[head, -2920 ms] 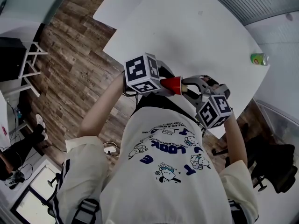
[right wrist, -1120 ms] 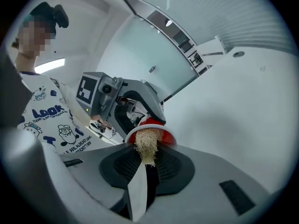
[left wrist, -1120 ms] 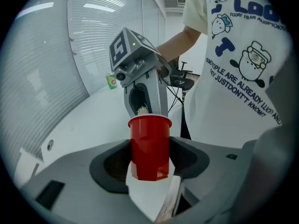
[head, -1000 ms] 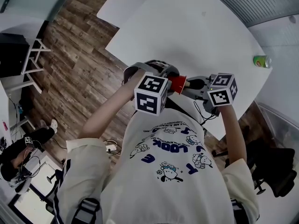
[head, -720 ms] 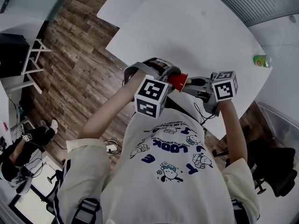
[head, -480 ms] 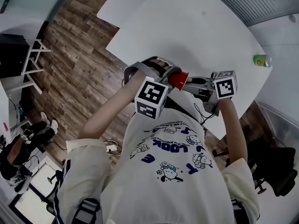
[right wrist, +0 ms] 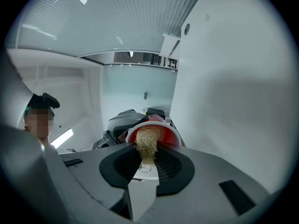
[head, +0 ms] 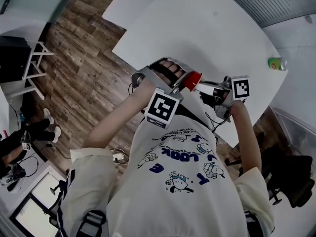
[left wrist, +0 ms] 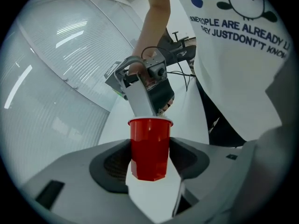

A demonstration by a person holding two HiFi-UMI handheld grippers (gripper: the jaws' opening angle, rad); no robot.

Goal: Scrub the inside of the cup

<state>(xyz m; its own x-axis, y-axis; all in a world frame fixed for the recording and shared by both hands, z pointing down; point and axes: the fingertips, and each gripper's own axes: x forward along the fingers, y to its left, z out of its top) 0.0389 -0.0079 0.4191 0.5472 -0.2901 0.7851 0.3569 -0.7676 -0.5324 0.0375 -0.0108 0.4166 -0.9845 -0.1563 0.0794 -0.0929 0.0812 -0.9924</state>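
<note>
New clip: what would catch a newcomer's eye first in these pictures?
A red cup is clamped in the left gripper at the person's chest. The right gripper pinches a tan fibrous scrubber at the cup's open mouth. A green can sits alone near the white table's far edge.

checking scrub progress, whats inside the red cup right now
A tan fibrous scrubber, pinched between the jaws of the right gripper, pokes into the red cup. Red inner wall shows around it; the bottom is covered.
</note>
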